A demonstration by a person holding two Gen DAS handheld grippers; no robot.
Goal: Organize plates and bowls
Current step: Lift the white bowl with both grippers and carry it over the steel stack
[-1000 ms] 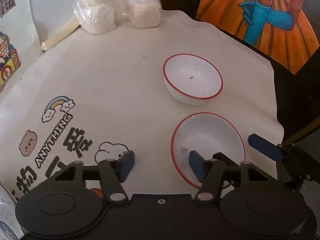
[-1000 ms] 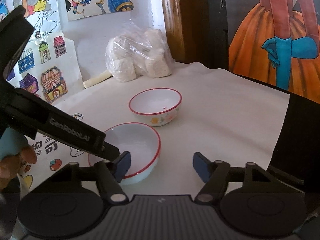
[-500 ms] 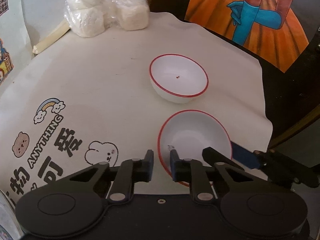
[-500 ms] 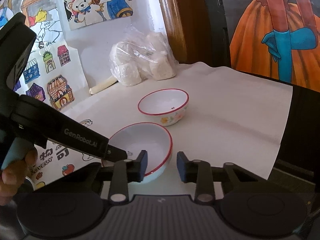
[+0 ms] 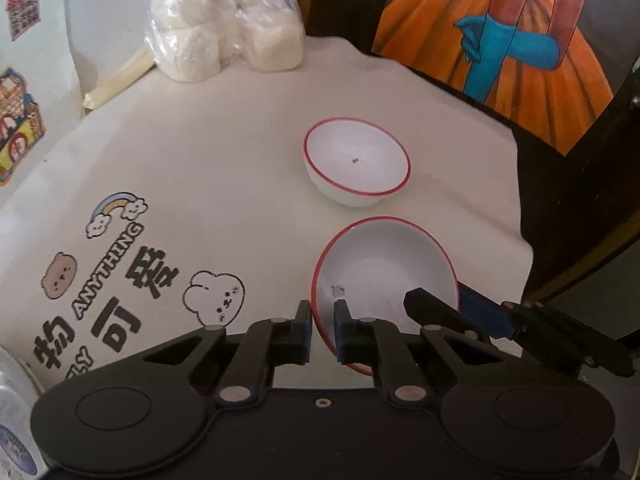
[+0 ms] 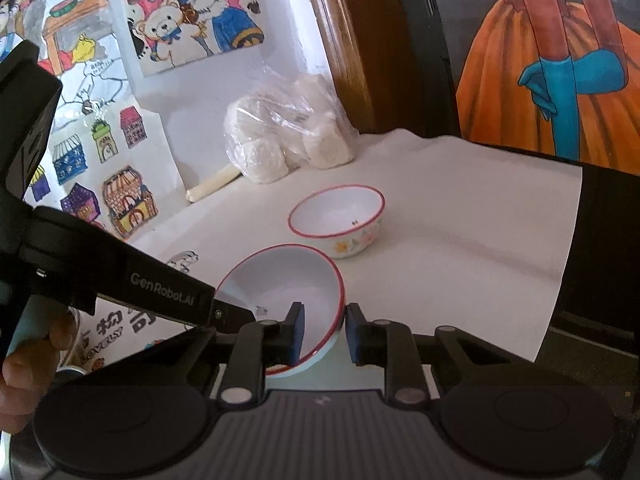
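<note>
Two white bowls with red rims are over a cream table cloth. The near bowl [image 5: 384,272] is tilted and lifted; my left gripper [image 5: 322,330] is shut on its left rim and my right gripper [image 6: 324,334] is shut on its right rim. It also shows in the right wrist view [image 6: 284,284]. The far bowl [image 5: 357,164] stands upright just beyond it, with a floral print on its side in the right wrist view [image 6: 338,220]. The right gripper's arm shows at the lower right of the left wrist view.
A plastic bag of white lumps [image 5: 228,28] and a pale stick [image 5: 120,80] lie at the back by the wall. The cloth's right edge [image 5: 520,208] drops to a dark surface. A bottle [image 5: 16,412] shows at the lower left.
Both grippers closed from wide open onto opposite rims of the near bowl. The bowl now sits tilted and raised off the cloth.
</note>
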